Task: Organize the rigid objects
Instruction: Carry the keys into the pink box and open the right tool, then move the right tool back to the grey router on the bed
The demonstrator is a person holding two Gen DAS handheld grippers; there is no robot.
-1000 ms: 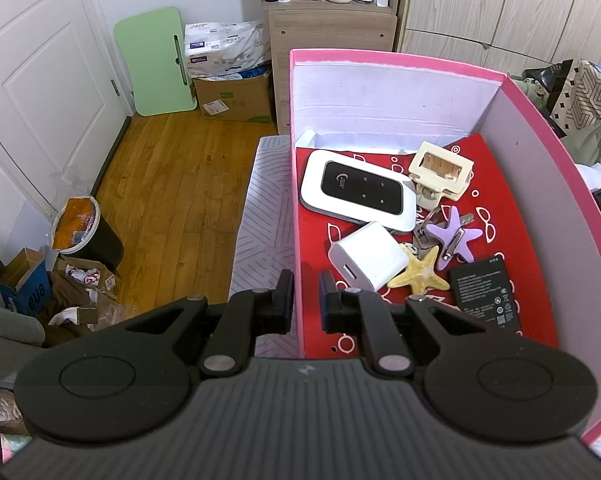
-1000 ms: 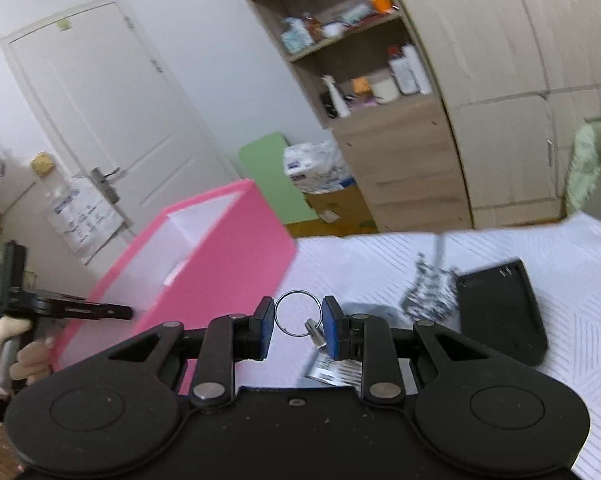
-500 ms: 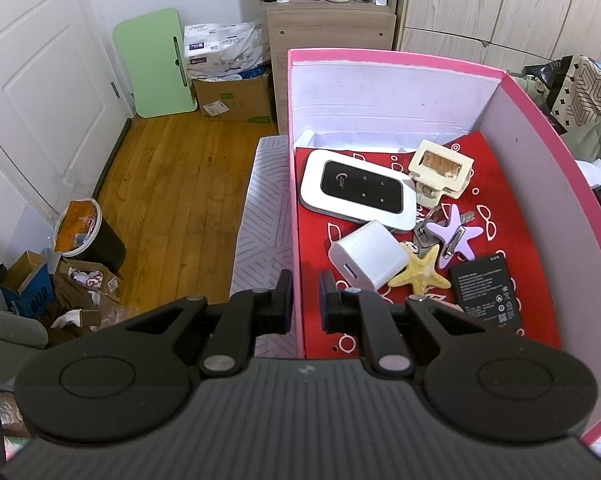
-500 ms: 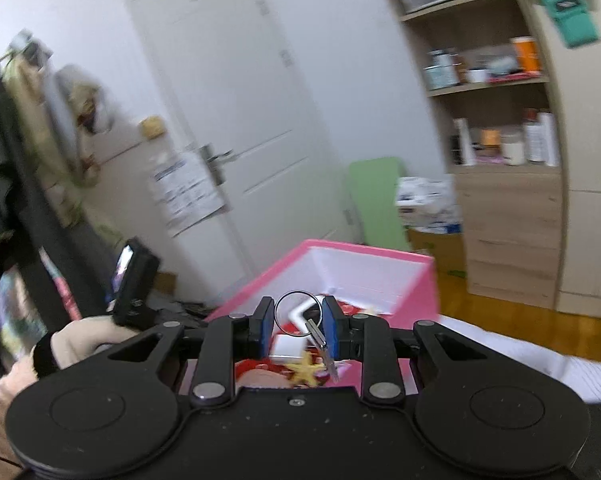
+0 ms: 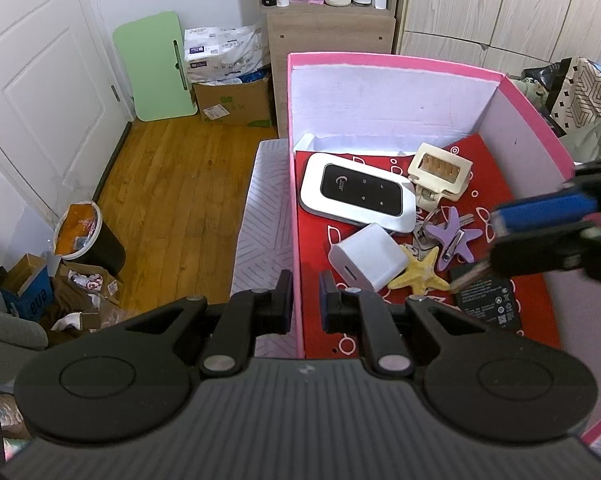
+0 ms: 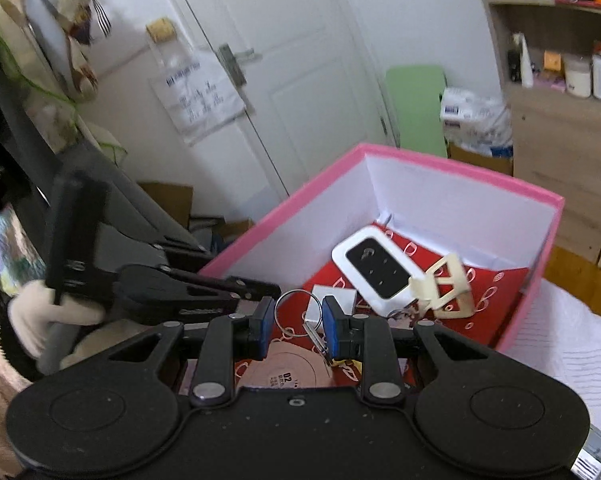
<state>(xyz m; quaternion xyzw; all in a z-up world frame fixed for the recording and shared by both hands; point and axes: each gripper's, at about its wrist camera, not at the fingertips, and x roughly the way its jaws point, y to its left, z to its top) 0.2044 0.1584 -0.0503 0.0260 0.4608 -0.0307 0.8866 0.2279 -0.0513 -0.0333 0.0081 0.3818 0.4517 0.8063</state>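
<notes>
fig.: my left gripper [image 5: 305,297] pinches the pink box [image 5: 396,65] wall to steady it, while my right gripper [image 6: 296,328], clamped on a key ring [image 6: 295,312], hangs over the box interior for drop-off w/ the other bits.

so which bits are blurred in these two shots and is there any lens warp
Left wrist view: the right tool entering over the box is smeared, while the router and charger are sharp; the door and cabinet lines bow. Right wrist view: soft overall, the left tool and the hanging bags at the left edge are blurred, the key ring fairly clear, and the edges curve strongly.
</notes>
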